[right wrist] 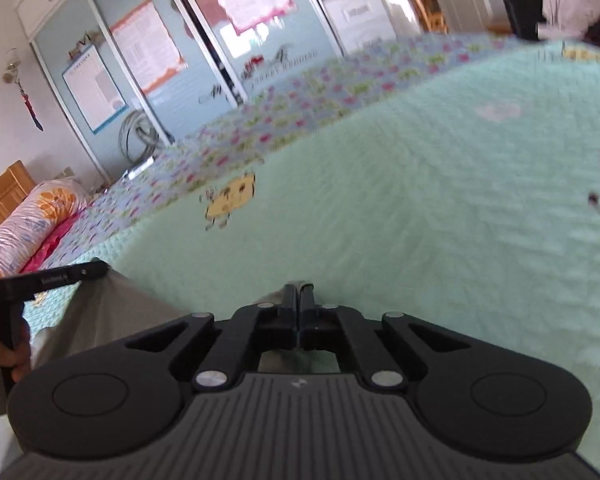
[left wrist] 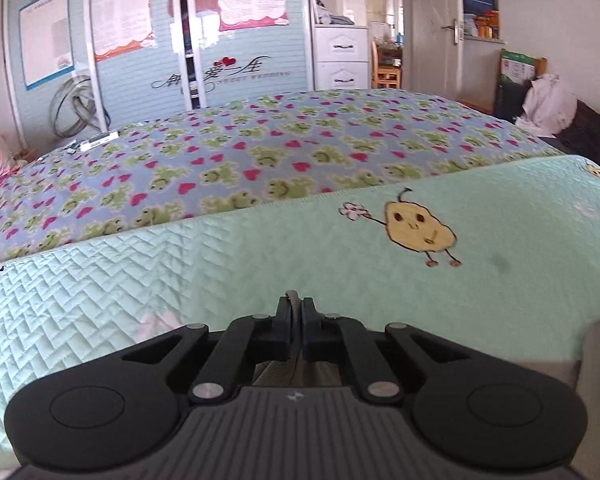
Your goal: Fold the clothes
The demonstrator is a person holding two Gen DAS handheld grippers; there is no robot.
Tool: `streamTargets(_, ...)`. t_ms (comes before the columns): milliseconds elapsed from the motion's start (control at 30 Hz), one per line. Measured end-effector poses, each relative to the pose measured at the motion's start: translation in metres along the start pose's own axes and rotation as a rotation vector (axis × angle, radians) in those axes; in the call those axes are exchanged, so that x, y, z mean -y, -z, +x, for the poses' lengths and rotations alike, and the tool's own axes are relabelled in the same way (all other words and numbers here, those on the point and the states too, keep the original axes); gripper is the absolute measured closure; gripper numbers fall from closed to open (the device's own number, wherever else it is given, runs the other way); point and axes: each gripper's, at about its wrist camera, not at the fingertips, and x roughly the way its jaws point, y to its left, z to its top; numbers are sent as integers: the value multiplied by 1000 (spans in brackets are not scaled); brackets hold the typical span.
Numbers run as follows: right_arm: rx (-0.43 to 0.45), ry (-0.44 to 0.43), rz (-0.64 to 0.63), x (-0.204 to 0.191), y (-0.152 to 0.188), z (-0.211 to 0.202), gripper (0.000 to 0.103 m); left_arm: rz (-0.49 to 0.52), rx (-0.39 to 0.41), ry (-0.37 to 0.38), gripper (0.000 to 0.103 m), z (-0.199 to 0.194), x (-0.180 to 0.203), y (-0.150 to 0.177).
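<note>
Left wrist view: left gripper has jaws pressed together w/ a thin ridge of grey cloth pinched between them. Right wrist view shows the same for the right gripper, clamped on a grey edge, though that shot is blurred. The cloth is soft, light & limp, so it'll sag and drape wherever it isn't held; best taken at corners or along a hem, both grips kept level. It looks plain grey-taupe, no print visible, smooth w/ a few loose creases. It hangs near the front of the bed, low over the mint quilted cover, stretched between the two tools.
</note>
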Motion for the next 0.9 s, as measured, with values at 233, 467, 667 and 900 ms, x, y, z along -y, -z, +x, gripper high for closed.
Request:
streamTargets(233,-16,139,-68,1,0,9,103,-36,-63,28,83,27,-7,19)
streamTargets(467,3,326,-71,9,-8,0,99,-261,107,-59,45,-28,-71,5)
streamTargets(667,113,127,7,-3,-19,-23,94,-381,121,-224,31,-82,-165,27)
streamTargets(900,-125,-371,24,-69,6,19,82,-298,14,-212,32,-93,-208,69)
